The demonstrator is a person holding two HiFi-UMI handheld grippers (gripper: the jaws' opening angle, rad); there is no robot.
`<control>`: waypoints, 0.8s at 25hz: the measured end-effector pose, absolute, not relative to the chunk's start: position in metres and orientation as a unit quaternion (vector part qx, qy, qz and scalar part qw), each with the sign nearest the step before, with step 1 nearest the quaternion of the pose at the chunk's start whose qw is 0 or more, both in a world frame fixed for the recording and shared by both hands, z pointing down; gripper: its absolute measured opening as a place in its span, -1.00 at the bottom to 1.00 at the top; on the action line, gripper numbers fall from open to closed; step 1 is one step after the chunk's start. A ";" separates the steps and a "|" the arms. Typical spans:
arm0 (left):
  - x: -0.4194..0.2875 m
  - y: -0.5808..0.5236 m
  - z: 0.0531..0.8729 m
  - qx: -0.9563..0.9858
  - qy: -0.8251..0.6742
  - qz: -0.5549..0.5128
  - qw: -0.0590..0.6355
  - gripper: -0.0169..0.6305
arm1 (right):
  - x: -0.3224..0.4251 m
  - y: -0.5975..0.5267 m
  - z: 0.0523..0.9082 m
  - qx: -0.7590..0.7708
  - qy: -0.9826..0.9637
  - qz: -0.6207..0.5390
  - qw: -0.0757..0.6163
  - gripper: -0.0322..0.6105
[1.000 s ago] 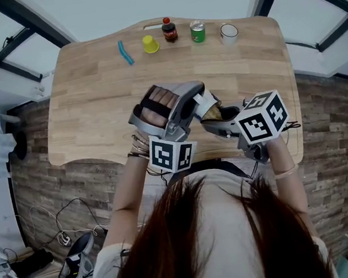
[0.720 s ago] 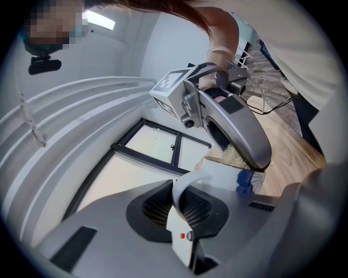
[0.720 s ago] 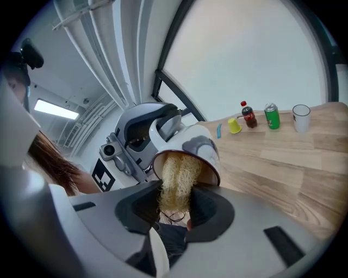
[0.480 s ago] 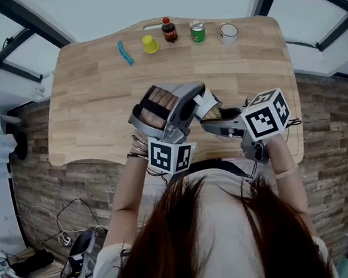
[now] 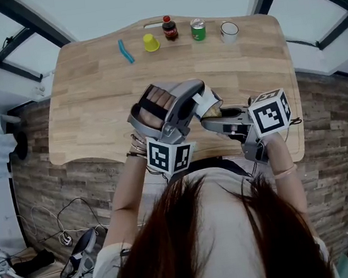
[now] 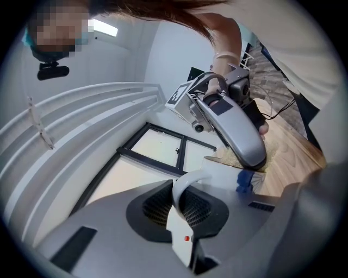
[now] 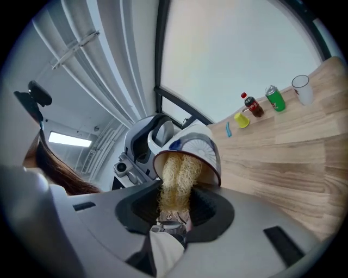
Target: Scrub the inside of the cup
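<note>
Finds the left gripper (image 6: 184,217) clamped tight on the white loop handle (image 6: 187,184) of the cup (image 6: 231,172), with the cup held in the air, tipped on its side, mouth turned toward the right gripper (image 7: 173,217). Notes a blue pattern on the white outer wall and a dark rim; reads no lettering there.

Finds the right gripper closed on the base of a pale yellow fibrous scrubber (image 7: 176,176), with the free end of the scrubber inside the mouth of the cup, touching the inner wall.

Places both grippers and the cup above the near edge of a wooden table (image 5: 93,101).

Records along the far edge of the table, left to right: a blue stick (image 5: 125,52), a small yellow cup (image 5: 150,43), a dark bottle (image 5: 169,30) with red cap and red label, a green can (image 5: 197,31), a white mug (image 5: 229,32). Cannot read the print on bottle or can: too small.
</note>
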State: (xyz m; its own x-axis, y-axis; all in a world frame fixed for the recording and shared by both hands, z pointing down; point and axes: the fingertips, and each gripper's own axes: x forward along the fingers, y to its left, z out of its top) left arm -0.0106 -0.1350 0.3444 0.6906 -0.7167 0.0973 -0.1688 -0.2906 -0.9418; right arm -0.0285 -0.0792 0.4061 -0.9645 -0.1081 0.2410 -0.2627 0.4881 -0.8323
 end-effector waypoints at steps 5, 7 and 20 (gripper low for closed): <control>-0.013 -0.131 0.346 -0.760 0.291 -0.260 0.520 -0.87 | -0.032 -0.076 0.405 0.096 -0.851 0.514 0.048 -0.51; -0.013 -0.130 0.345 -0.760 0.291 -0.258 0.521 -0.87 | -0.032 -0.075 0.404 0.093 -0.848 0.520 0.040 -0.51; -0.018 -0.125 0.338 -0.757 0.302 -0.238 0.528 -0.87 | -0.035 -0.074 0.391 0.060 -0.833 0.550 -0.021 -0.51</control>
